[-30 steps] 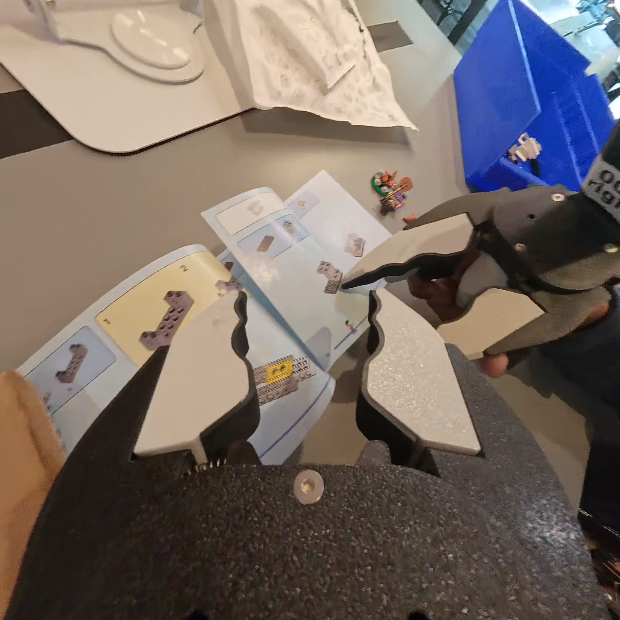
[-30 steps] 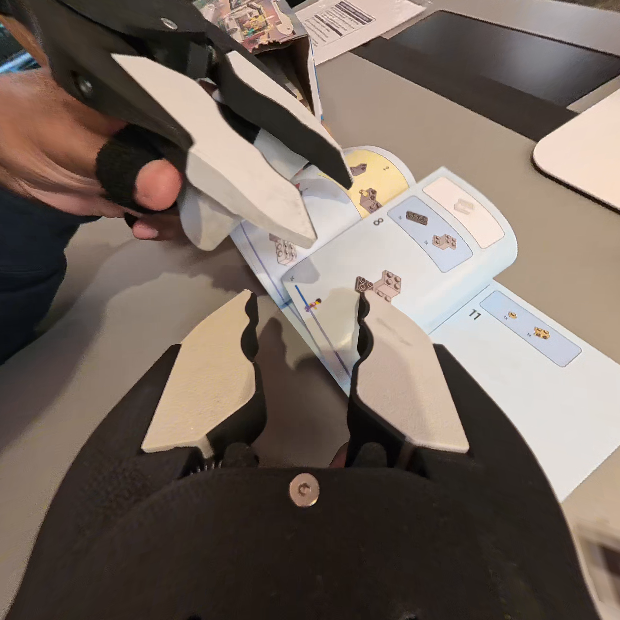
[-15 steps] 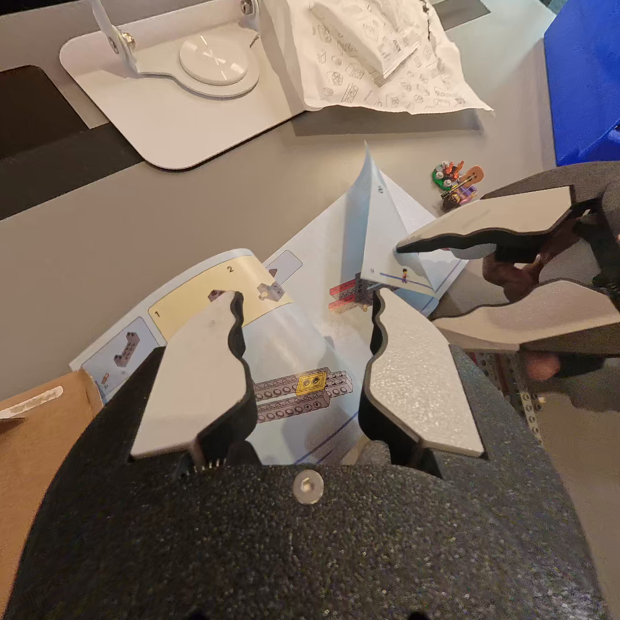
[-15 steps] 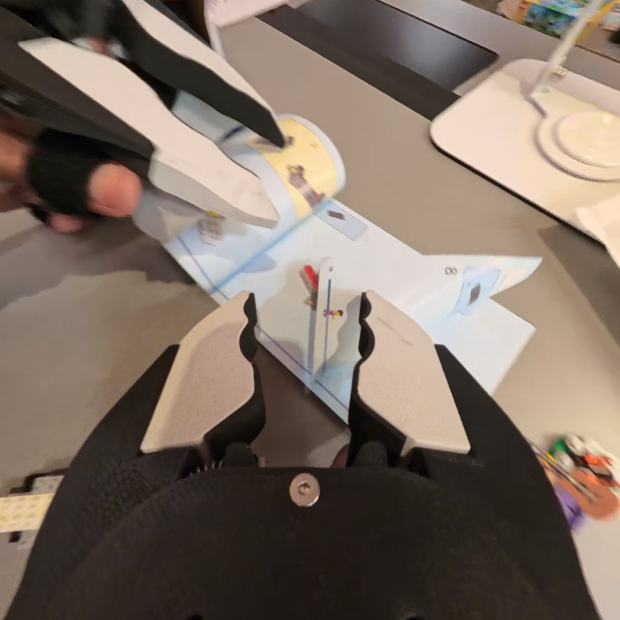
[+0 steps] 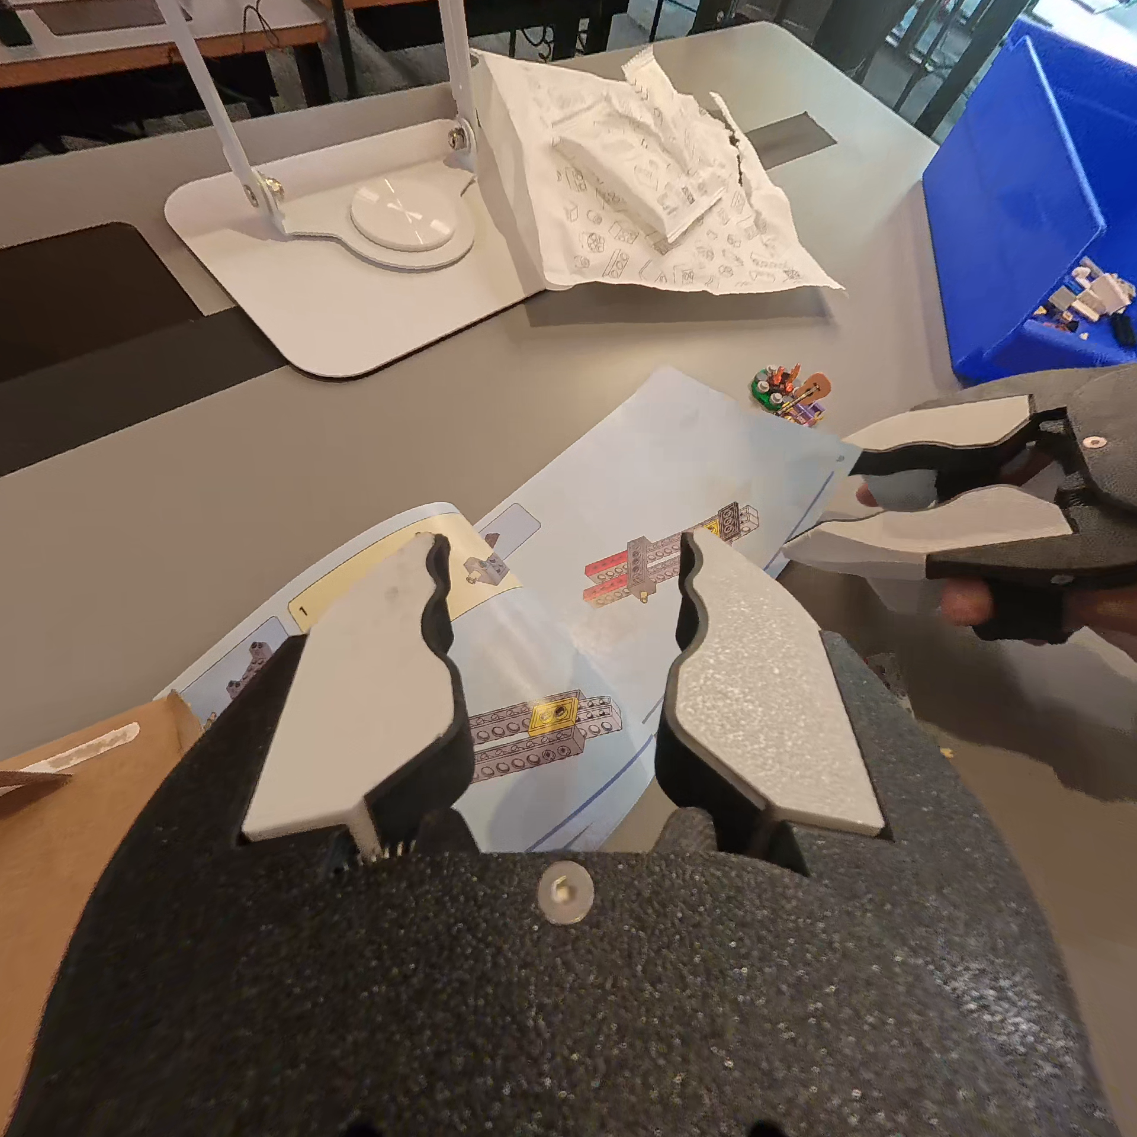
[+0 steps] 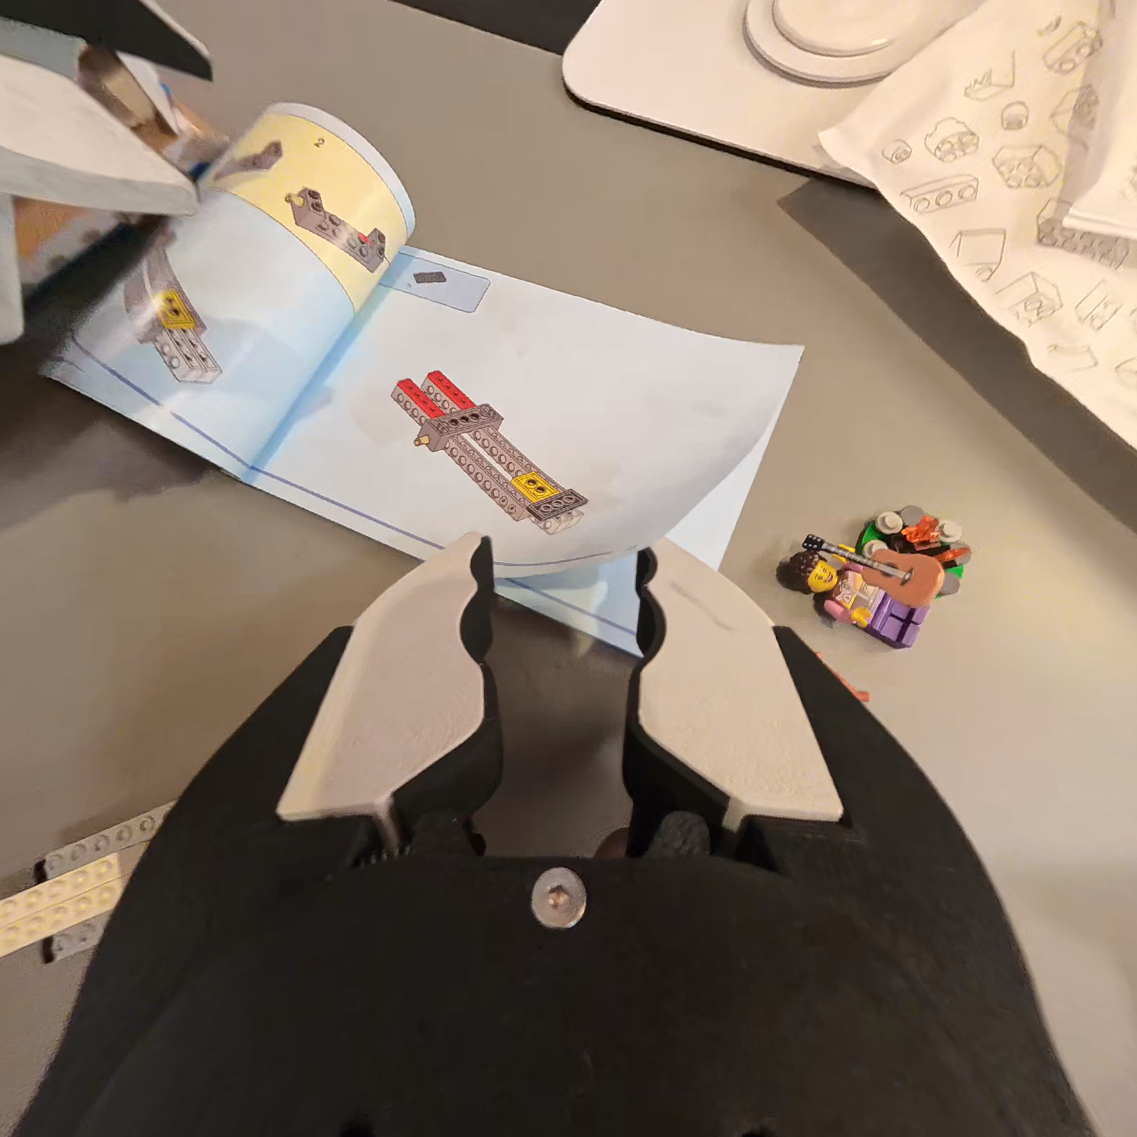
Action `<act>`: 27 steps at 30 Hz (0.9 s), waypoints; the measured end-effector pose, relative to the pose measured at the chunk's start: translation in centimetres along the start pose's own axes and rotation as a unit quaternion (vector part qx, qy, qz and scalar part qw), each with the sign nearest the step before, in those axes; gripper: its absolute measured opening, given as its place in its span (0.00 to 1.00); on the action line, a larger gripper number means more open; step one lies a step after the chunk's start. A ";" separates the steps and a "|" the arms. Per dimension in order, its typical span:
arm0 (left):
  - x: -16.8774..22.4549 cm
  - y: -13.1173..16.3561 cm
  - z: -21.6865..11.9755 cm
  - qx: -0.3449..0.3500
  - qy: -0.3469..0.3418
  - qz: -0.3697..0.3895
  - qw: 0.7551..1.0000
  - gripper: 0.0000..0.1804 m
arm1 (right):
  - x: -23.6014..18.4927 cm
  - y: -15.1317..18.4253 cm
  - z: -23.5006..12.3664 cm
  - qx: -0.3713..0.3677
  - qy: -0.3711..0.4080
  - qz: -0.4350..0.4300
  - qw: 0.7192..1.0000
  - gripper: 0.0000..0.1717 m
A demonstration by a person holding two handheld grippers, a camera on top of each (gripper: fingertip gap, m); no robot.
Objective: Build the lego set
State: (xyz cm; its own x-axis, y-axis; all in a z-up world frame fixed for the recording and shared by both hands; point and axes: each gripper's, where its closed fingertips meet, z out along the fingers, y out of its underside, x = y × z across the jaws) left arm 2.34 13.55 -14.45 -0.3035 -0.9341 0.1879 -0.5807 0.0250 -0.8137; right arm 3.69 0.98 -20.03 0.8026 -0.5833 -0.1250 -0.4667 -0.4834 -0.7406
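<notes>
The left gripper hangs wide open over the open booklet, gripping nothing. The right gripper is also open with nothing between its fingers, its tips at the lifted page's curled edge. A toy figure lies just right of it on the grey table.

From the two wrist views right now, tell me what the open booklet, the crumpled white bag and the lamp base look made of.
Open booklet: thin glossy paper; its page curls and catches glare.
Crumpled white bag: matte paper, apparently; creased, with a torn edge.
Lamp base: smooth white slab, painted metal or plastic; cannot tell which.
</notes>
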 end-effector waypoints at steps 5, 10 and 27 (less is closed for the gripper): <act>-1.3 0.5 -2.1 0.018 -0.012 -0.012 1.000 0.39 | -0.4 -0.5 0.2 0.035 -0.054 0.090 0.994 0.07; -3.6 3.7 -5.4 -0.017 -0.066 -0.004 0.998 0.38 | -1.8 -2.3 0.3 0.058 -0.067 0.088 0.992 0.00; -7.2 15.4 -13.2 -0.113 -0.294 0.088 0.945 0.28 | -18.8 -10.1 5.4 0.057 -0.169 -0.059 0.982 0.00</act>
State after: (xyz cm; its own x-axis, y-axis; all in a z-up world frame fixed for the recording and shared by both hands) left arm -14.36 25.34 -21.06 0.0225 -0.9432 -0.3314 -0.7268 0.2122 -0.6533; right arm -4.70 20.35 -13.74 0.9351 -0.2680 -0.2321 -0.3340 -0.4464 -0.8302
